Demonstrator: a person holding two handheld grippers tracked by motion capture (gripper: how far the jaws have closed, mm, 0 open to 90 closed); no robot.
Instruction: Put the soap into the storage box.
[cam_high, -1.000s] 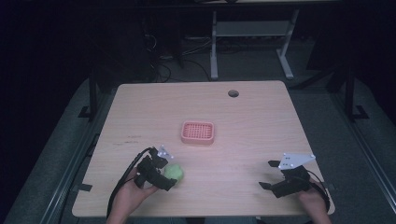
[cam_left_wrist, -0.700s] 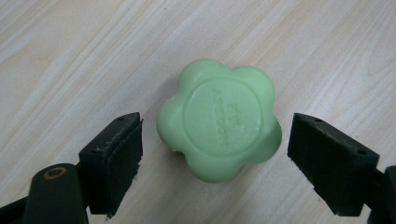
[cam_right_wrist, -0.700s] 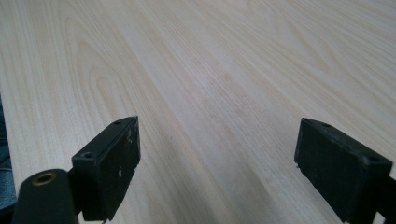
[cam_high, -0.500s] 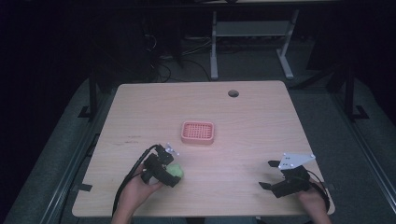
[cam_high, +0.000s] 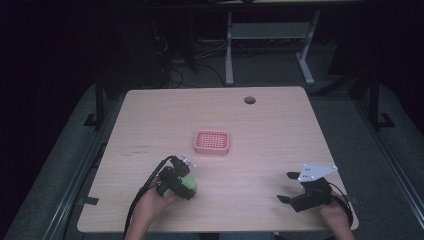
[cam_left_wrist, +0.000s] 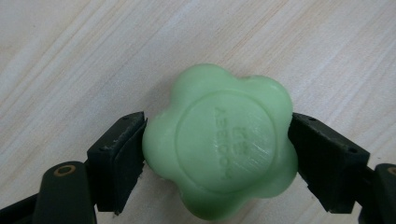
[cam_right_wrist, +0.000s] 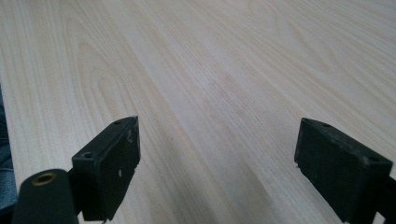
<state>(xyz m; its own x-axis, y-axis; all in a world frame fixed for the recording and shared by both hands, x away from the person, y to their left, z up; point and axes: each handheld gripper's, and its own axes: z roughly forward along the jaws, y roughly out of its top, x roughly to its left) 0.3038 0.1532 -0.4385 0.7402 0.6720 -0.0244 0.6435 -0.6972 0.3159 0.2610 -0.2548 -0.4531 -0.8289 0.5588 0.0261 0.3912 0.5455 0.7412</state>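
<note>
A green flower-shaped soap (cam_left_wrist: 219, 149) with an embossed round centre lies on the wooden table between the jaws of my left gripper (cam_left_wrist: 217, 154). Both black pads touch its sides, so the gripper is shut on it. From above, the soap (cam_high: 190, 184) shows as a green spot at the left gripper (cam_high: 184, 181), near the table's front left. A pink slotted soap dish (cam_high: 212, 142) sits at mid-table, beyond that gripper. My right gripper (cam_high: 286, 187) rests at the front right with its jaws wide apart; in its own view (cam_right_wrist: 217, 163) only bare wood lies between them.
The light wooden table (cam_high: 280, 130) has a round cable hole (cam_high: 249, 100) near its far edge. Dark floor, cables and a grey desk frame (cam_high: 265, 35) lie beyond the table. Black cable trails from the left gripper toward the front edge.
The left gripper with the green soap has shifted slightly forward and right. The right gripper has stayed in place.
</note>
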